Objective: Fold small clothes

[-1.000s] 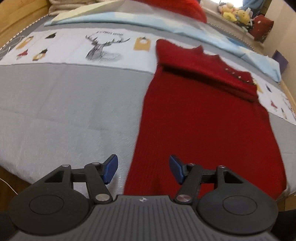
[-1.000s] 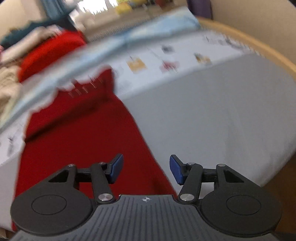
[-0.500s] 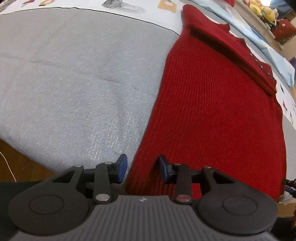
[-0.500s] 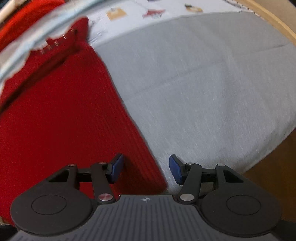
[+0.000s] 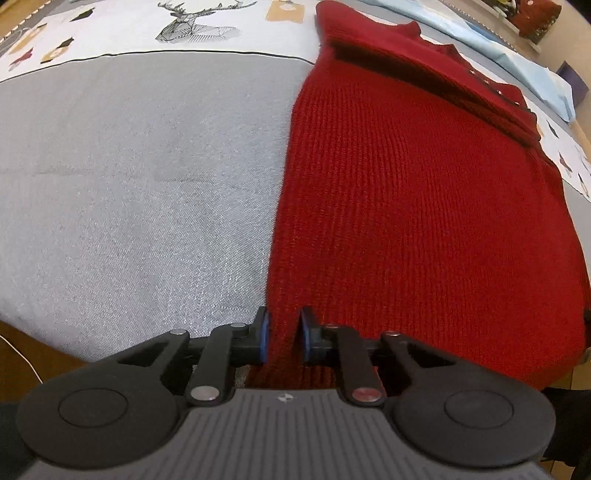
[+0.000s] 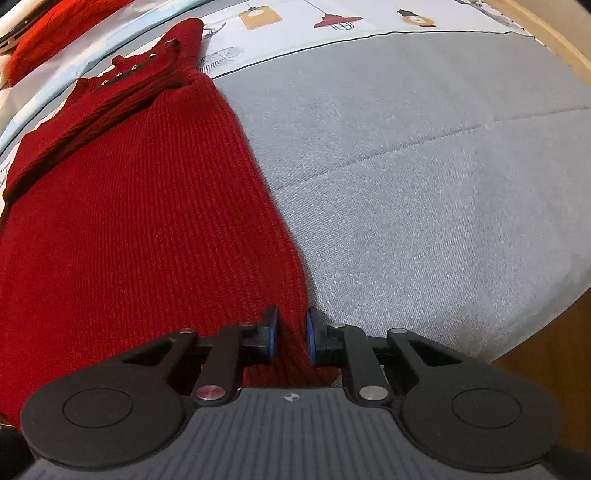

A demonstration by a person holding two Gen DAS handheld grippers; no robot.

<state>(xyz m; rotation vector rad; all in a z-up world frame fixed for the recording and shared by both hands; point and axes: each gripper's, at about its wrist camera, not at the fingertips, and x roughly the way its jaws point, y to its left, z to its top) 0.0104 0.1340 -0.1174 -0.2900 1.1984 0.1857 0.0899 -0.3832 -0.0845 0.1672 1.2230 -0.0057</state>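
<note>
A red knit sweater (image 5: 413,192) lies flat on the grey bed cover, sleeves folded across its far end. My left gripper (image 5: 283,338) is shut on the sweater's near left hem corner, red knit pinched between the blue pads. The sweater also shows in the right wrist view (image 6: 129,206). My right gripper (image 6: 291,338) is shut on the near right hem corner, the fabric bunched between its pads. Both hem corners sit at the bed's near edge.
The grey bed cover (image 5: 140,192) spreads left of the sweater and also right of it (image 6: 424,192). A white printed band with a deer drawing (image 5: 195,22) runs across the far side. A light blue sheet (image 5: 517,55) and wooden bed frame (image 6: 569,48) lie beyond.
Both grippers moved down to the near hem and closed from open onto the sweater's two lower corners.
</note>
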